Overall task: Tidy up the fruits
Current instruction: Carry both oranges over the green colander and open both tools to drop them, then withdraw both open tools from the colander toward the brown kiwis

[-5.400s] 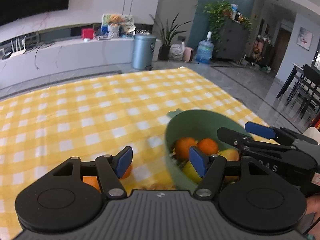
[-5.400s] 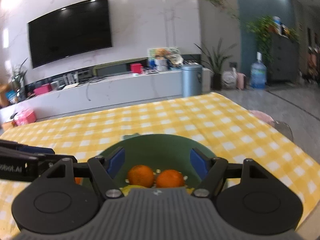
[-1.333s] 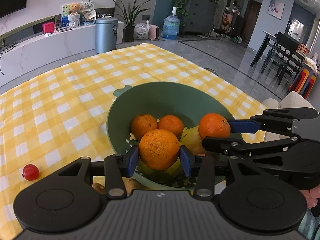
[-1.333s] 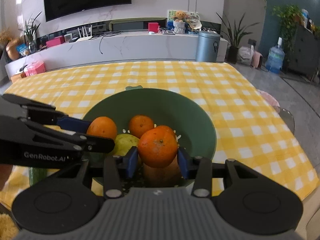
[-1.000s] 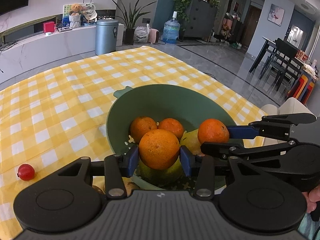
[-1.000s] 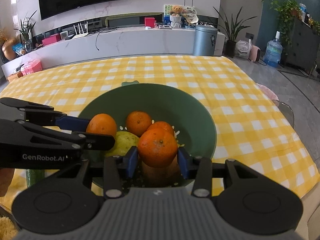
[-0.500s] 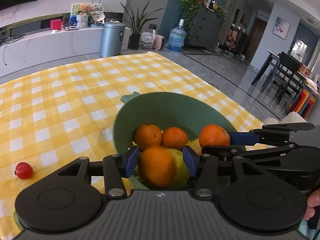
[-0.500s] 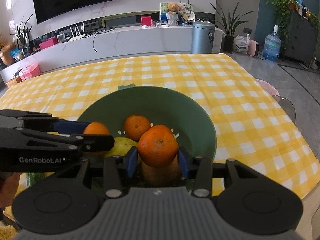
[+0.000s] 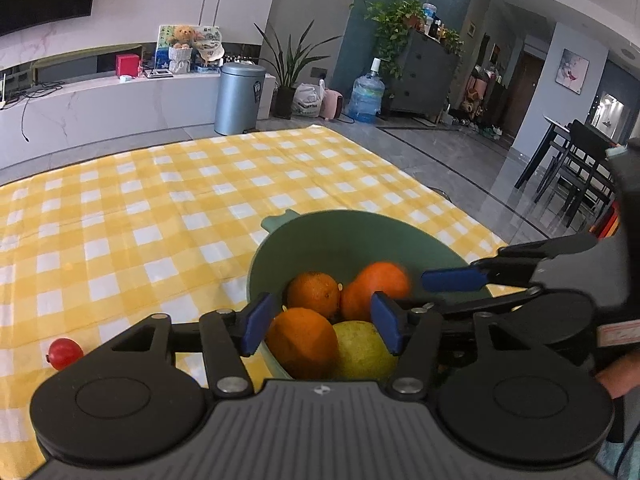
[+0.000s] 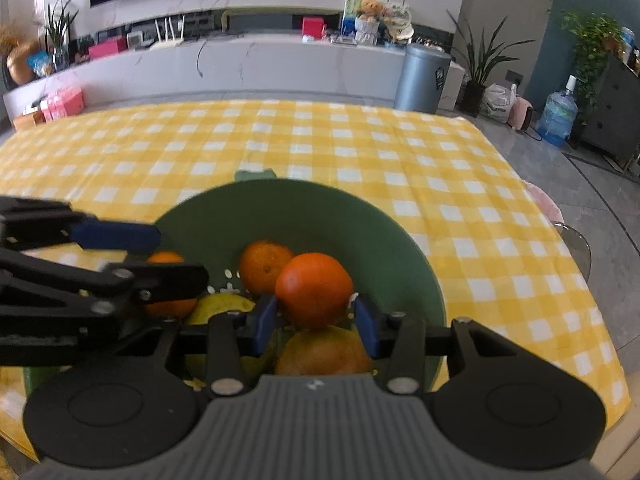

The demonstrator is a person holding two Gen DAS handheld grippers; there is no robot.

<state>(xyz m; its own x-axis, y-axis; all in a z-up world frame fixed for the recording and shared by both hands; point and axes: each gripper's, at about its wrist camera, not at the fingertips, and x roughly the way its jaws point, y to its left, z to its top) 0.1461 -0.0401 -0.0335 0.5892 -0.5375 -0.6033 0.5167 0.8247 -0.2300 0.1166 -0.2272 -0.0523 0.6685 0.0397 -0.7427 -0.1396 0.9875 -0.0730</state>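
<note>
A green bowl (image 9: 348, 236) stands on the worktop (image 9: 160, 208), which is covered in a yellow and white check cloth, close to its right edge and toward the near end. The left gripper (image 9: 320, 322) hangs over the bowl's near left rim; its jaws have just been opening and its blue fingers (image 9: 258, 322) now stand apart, clear of the orange (image 9: 302, 342) that lies below and between them inside the bowl. Just right of that orange lies a yellow-green pear (image 9: 362, 350), and behind them sit two more oranges (image 9: 314, 294) touching each other. The right gripper (image 10: 314, 322) reaches over the bowl's near rim from the other side, with its fingers (image 10: 264, 324) clamped on another orange (image 10: 314, 288) held above the fruit in the bowl. Under that held orange a yellowish-orange fruit (image 10: 324, 350) rests in the bowl; what kind it is cannot be told. A small red fruit (image 9: 64, 353) lies on the cloth near the worktop's near edge, well apart from the bowl on its left. A person's hand (image 9: 618, 372) shows behind the right gripper at the edge of the left wrist view.
</note>
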